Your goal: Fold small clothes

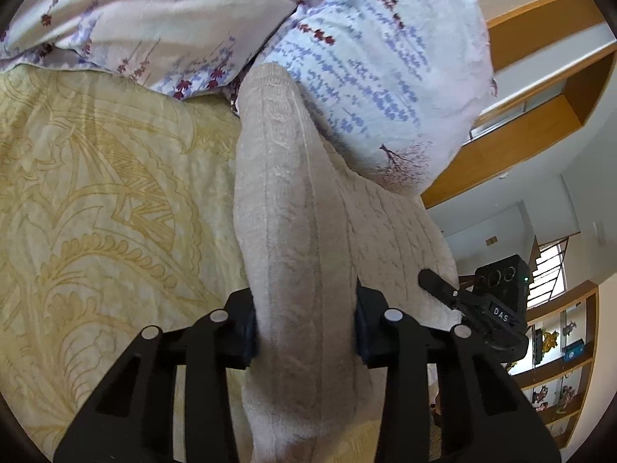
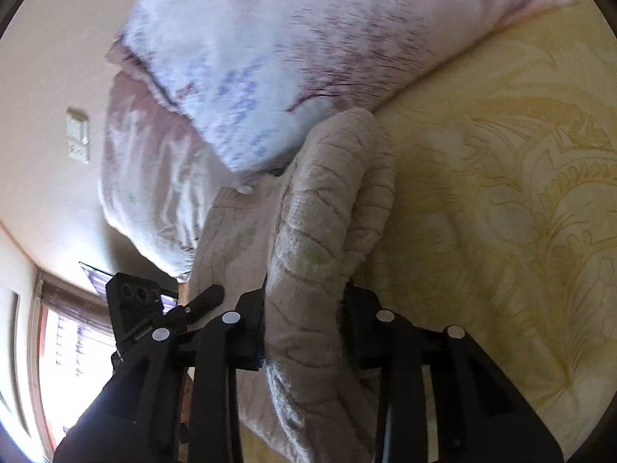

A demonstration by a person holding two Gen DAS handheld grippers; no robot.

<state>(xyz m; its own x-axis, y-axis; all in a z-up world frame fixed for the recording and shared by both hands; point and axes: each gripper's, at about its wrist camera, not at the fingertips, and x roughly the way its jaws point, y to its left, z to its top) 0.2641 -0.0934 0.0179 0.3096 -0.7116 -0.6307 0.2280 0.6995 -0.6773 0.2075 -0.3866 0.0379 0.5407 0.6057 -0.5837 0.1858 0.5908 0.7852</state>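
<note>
A beige cable-knit garment lies bunched on the bed, its far end against a pillow. My left gripper is shut on a thick fold of it, with the knit filling the gap between the pads. In the right wrist view the same garment curls over in a roll, and my right gripper is shut on that roll. The two grippers sit close side by side. One of the right gripper's fingers rests on the knit at the right of the left view. One of the left gripper's fingers shows at the left of the right view.
A yellow patterned bedspread covers the bed. Floral pillows lie just behind the garment. Wooden shelves stand past the bed's edge. A window and a wall switch are beyond it.
</note>
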